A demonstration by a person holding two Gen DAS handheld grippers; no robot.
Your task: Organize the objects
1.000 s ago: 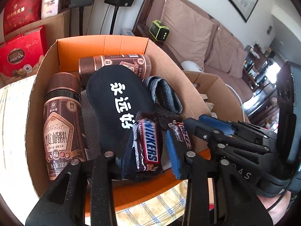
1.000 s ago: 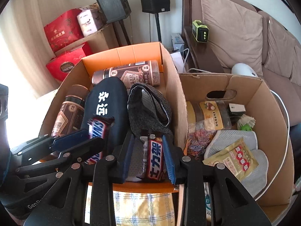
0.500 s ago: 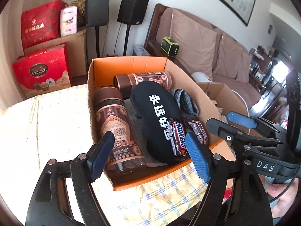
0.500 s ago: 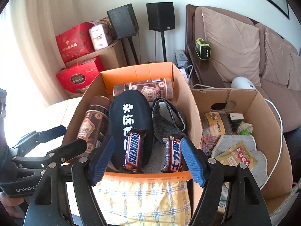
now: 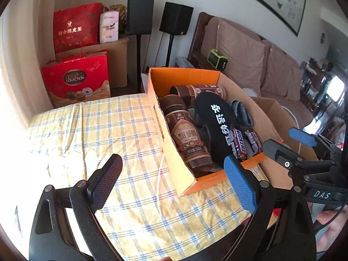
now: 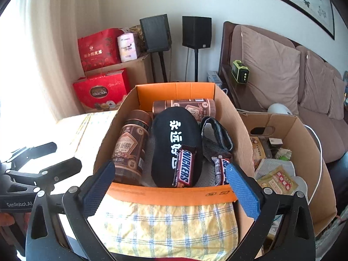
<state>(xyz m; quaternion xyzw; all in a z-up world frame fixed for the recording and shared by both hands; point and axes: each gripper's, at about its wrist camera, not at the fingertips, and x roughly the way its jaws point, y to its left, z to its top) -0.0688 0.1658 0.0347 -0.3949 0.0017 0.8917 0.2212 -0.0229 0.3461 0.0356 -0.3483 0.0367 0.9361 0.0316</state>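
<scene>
Right wrist view is showing the two candy bars lying at the near end of the orange box [image 6: 174, 192]: the Snickers bar [image 6: 184, 168] is resting on the black pouch [image 6: 174, 145], and the second bar [image 6: 220, 169] is sitting just beside it on the box floor, below the grey strap [image 6: 215, 139]. Two brown bottles [image 6: 130, 145] are filling the left side and the back, so the bars are probably tucked into the free corner. The right gripper [image 6: 169, 187] is hanging over the near rim, jaws wide and holding nothing.

This view is also looking into the plain cardboard box [image 6: 304, 143] on the right — snack packets and mesh pouches inside. The left wrist view is cutting that off, but it is showing the checked tablecloth [image 5: 97, 130] spreading left of the box. The left gripper [image 5: 171, 182] is hanging above that cloth, jaws wide and empty too.
</scene>
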